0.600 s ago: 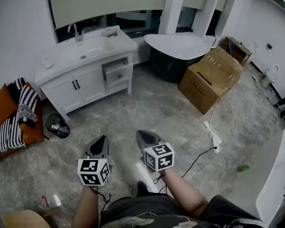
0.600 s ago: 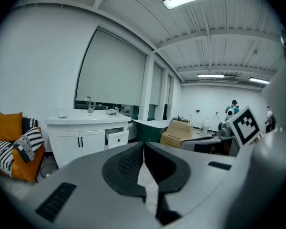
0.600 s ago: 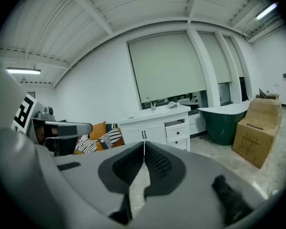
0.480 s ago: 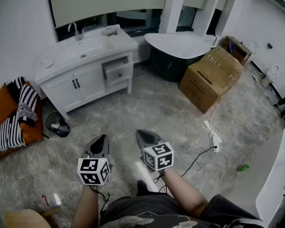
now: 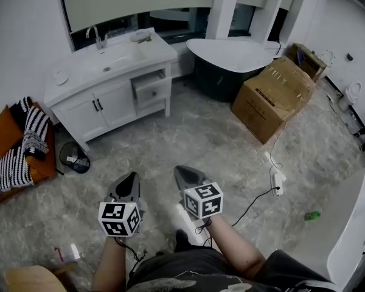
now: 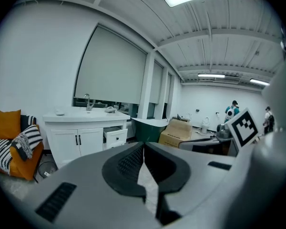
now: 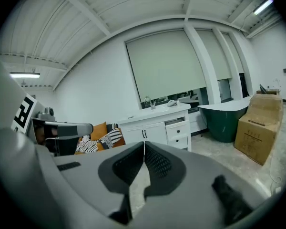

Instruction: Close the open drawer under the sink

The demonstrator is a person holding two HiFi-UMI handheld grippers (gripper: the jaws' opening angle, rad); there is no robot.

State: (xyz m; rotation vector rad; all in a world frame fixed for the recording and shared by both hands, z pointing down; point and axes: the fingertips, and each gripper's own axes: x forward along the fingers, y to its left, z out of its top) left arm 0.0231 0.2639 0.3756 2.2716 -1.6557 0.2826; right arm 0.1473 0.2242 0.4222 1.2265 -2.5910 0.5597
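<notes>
While viewed from head: one white drawer (image 5: 152,90) juts open from boxy white cabinet (image 5: 79,123), under rectangular sink (image 5: 112,62). Grey marbled floor (image 5: 188,139). One cardboard box (image 5: 274,96). Two grippers, left gripper (image 5: 131,176) and right gripper (image 5: 179,170), well short of drawer.
Left gripper view: ribbed black pads (image 6: 122,168) pressed together, nothing between; drawer far ahead.
Right gripper view: same, jaws closed, empty.

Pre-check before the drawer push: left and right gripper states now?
Left gripper: closed, holding nothing.
Right gripper: closed, holding nothing.
</notes>
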